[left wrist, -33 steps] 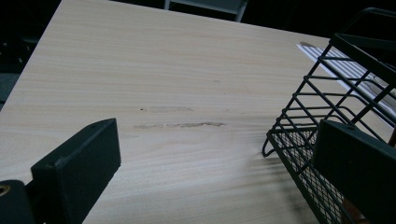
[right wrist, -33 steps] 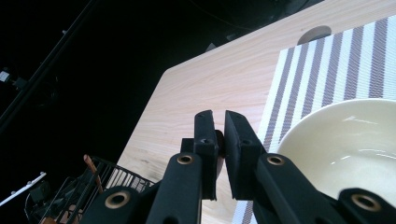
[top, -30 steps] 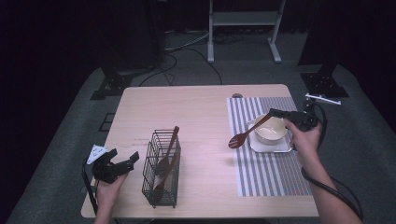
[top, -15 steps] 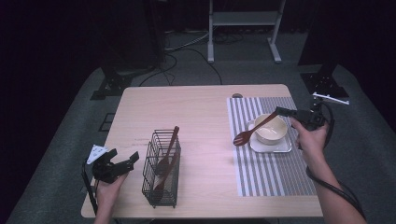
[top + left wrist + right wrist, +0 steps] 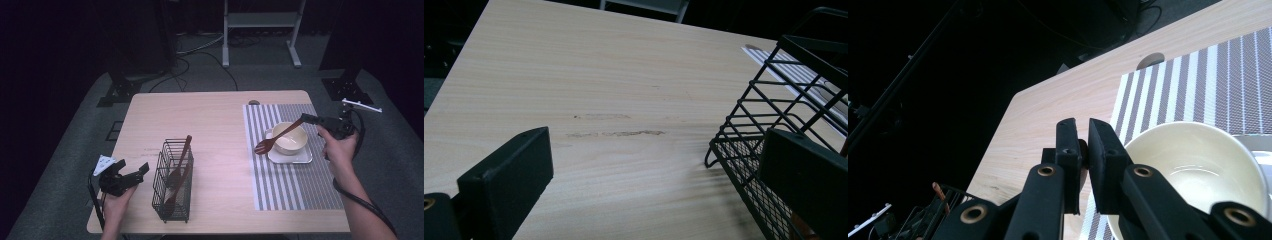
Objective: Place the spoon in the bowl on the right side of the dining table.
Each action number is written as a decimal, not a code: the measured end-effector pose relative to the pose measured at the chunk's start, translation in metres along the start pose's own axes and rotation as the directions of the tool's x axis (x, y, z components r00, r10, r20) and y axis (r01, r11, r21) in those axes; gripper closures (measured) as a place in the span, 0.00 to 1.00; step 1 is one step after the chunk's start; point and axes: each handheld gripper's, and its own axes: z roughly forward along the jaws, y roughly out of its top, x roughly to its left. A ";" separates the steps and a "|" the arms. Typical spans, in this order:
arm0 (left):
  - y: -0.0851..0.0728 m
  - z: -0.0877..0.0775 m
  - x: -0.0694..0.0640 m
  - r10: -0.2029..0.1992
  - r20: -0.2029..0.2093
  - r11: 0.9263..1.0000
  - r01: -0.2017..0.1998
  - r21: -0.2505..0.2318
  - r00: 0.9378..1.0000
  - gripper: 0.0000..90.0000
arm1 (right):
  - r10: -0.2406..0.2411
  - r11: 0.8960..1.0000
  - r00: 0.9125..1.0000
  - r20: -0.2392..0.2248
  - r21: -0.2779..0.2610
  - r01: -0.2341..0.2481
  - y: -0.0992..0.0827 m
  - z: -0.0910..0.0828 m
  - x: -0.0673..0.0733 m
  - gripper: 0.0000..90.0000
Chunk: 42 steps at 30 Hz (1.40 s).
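A brown wooden spoon (image 5: pixel 276 136) slants over the cream bowl (image 5: pixel 296 143), its head low above the striped placemat (image 5: pixel 295 190) to the bowl's left. My right gripper (image 5: pixel 306 119) is shut on the end of its handle, at the bowl's far right rim. In the right gripper view the jaws (image 5: pixel 1083 135) are pinched on the dark handle above the bowl (image 5: pixel 1198 165). My left gripper (image 5: pixel 132 168) rests open at the table's front left, beside a black wire basket (image 5: pixel 172 200). Its jaws (image 5: pixel 654 190) hold nothing, and the basket (image 5: pixel 769 125) is at their right.
The basket holds two more wooden utensils (image 5: pixel 181 162) standing upright. Under the bowl lies a white square plate (image 5: pixel 301 158). A cable hole (image 5: pixel 254 102) marks the table's far edge by the placemat. A metal stand (image 5: pixel 260 30) is on the floor behind the table.
My right hand has shifted slightly to the right with the spoon, and the spoon's head has followed toward the bowl. The left hand has stayed still.
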 end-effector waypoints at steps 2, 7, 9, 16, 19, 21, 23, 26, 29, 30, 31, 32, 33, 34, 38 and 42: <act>0.000 0.000 0.000 -0.001 0.000 1.000 0.001 0.000 1.000 0.00 | 0.001 1.000 1.000 0.002 -0.004 -0.001 0.001 -0.002 0.000 0.92; 0.000 0.000 0.001 -0.003 -0.002 1.000 0.003 0.001 1.000 0.00 | 0.009 1.000 1.000 0.008 -0.016 -0.009 0.003 -0.008 -0.003 0.93; 0.000 0.000 0.001 -0.001 -0.002 1.000 0.001 0.001 1.000 0.00 | 0.012 1.000 1.000 0.011 -0.020 -0.011 0.003 -0.010 -0.004 0.93; 0.000 0.000 0.001 -0.006 -0.002 1.000 0.006 -0.001 1.000 0.00 | 0.019 0.999 1.000 0.022 -0.033 -0.019 0.005 -0.017 -0.008 0.93; 0.000 0.000 0.001 -0.006 -0.003 1.000 0.006 -0.001 1.000 0.00 | 0.019 0.999 0.999 0.026 -0.038 -0.018 0.006 -0.019 -0.009 0.93; 0.000 0.000 0.001 -0.007 -0.003 1.000 0.007 -0.001 1.000 0.00 | 0.021 0.999 0.999 0.030 -0.041 -0.020 0.007 -0.022 -0.011 0.93; 0.000 0.000 0.001 -0.007 -0.004 1.000 0.007 -0.001 1.000 0.00 | 0.027 0.999 0.999 0.032 -0.046 -0.026 0.007 -0.024 -0.012 0.92; 0.000 0.000 0.001 -0.007 -0.006 1.000 0.007 -0.001 1.000 0.00 | 0.034 0.998 0.999 0.037 -0.056 -0.032 0.007 -0.028 -0.015 0.93; 0.000 0.000 0.001 -0.005 -0.006 1.000 0.005 0.000 1.000 0.00 | 0.037 0.998 0.998 0.046 -0.060 -0.035 0.007 -0.032 -0.018 0.92; 0.000 0.000 0.001 -0.006 -0.006 1.000 0.006 0.001 1.000 0.00 | 0.039 0.997 0.998 0.047 -0.064 -0.035 0.007 -0.033 -0.019 0.93; 0.000 0.000 0.001 -0.006 -0.006 1.000 0.006 0.001 1.000 0.00 | 0.039 0.997 0.998 0.047 -0.064 -0.035 0.007 -0.033 -0.019 0.93; 0.000 0.000 0.001 -0.005 -0.006 1.000 0.005 0.000 1.000 0.00 | 0.040 0.997 0.998 0.055 -0.069 -0.036 0.007 -0.035 -0.021 0.93; 0.000 0.000 0.001 -0.005 -0.006 1.000 0.005 0.000 1.000 0.00 | 0.045 0.997 0.997 0.055 -0.071 -0.041 0.007 -0.036 -0.022 0.92; 0.000 0.000 0.001 -0.006 -0.006 1.000 0.006 0.000 1.000 0.00 | 0.048 0.996 0.997 0.056 -0.073 -0.044 0.007 -0.037 -0.023 0.92; -0.001 0.000 0.001 -0.006 -0.007 1.000 0.006 0.001 1.000 0.00 | 0.054 0.996 0.996 0.066 -0.080 -0.048 0.006 -0.041 -0.028 0.93; -0.001 0.000 0.001 -0.004 -0.006 1.000 0.004 0.001 1.000 0.00 | 0.061 0.994 0.995 0.074 -0.090 -0.055 0.005 -0.044 -0.031 0.92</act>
